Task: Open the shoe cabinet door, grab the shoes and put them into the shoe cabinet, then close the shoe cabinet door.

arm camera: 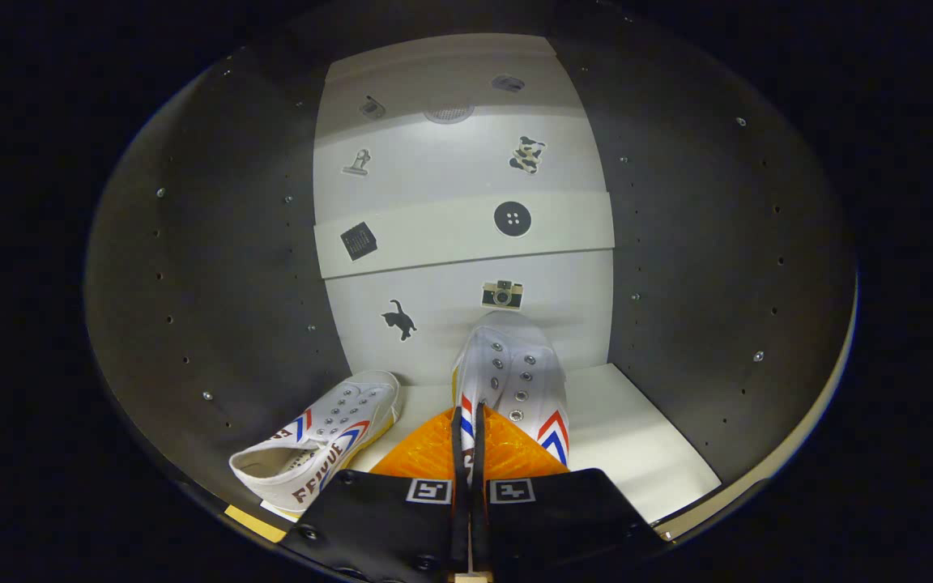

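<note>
Now you are setting the second white canvas sneaker on the cabinet's white bottom shelf, fingers pinched on its heel; next, release beside the first white sneaker near the shelf's front-left corner.

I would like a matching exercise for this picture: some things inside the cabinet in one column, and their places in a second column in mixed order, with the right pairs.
1. second shoe
2. first shoe
3. button sticker
4. gripper

A. on the edge of the upper shelf
B. lying on its side, apart from the fingers
C. shut on a shoe's heel
D. between the fingers, toe towards the back wall

Pairs: 1-D, 2-B, 3-A, 4-C
</note>
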{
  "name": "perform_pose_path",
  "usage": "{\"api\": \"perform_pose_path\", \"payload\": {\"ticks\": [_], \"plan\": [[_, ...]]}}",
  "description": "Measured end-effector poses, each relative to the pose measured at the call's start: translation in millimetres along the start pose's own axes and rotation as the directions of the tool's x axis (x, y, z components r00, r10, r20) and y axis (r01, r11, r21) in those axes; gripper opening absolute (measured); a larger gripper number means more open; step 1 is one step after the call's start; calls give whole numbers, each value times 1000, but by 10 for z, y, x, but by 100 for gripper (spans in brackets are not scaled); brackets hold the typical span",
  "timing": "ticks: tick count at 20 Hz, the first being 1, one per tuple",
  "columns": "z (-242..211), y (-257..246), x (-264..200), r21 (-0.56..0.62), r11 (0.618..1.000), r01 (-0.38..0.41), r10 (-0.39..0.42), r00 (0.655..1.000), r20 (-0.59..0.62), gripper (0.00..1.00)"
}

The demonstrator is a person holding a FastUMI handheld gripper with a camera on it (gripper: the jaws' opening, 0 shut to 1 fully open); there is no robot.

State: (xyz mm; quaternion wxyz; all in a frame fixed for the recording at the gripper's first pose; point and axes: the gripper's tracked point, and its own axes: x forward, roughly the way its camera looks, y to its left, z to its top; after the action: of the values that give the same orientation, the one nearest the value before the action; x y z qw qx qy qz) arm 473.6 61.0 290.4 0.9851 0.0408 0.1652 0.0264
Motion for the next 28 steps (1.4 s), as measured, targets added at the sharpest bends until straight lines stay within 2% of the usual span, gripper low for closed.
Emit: {"api": "perform_pose_path", "payload": {"ticks": [1, 2, 3, 6, 7, 17, 28], "plan": [[9, -2, -44, -13, 1000, 1, -1, 1000, 3, 6], [18, 12, -63, -31, 1000, 2, -2, 1000, 13, 16], [78, 51, -153, -57, 998, -8, 9, 1000, 29, 21], [174, 114, -530, -120, 993, 0, 10, 996, 84, 100], [201, 153, -714, -126, 992, -6, 19, 995, 102, 97], [207, 226, -2710, -152, 985, -81, 111, 972, 205, 97], [-134, -198, -4382, -150, 978, -143, 171, 966, 195, 97]]}}
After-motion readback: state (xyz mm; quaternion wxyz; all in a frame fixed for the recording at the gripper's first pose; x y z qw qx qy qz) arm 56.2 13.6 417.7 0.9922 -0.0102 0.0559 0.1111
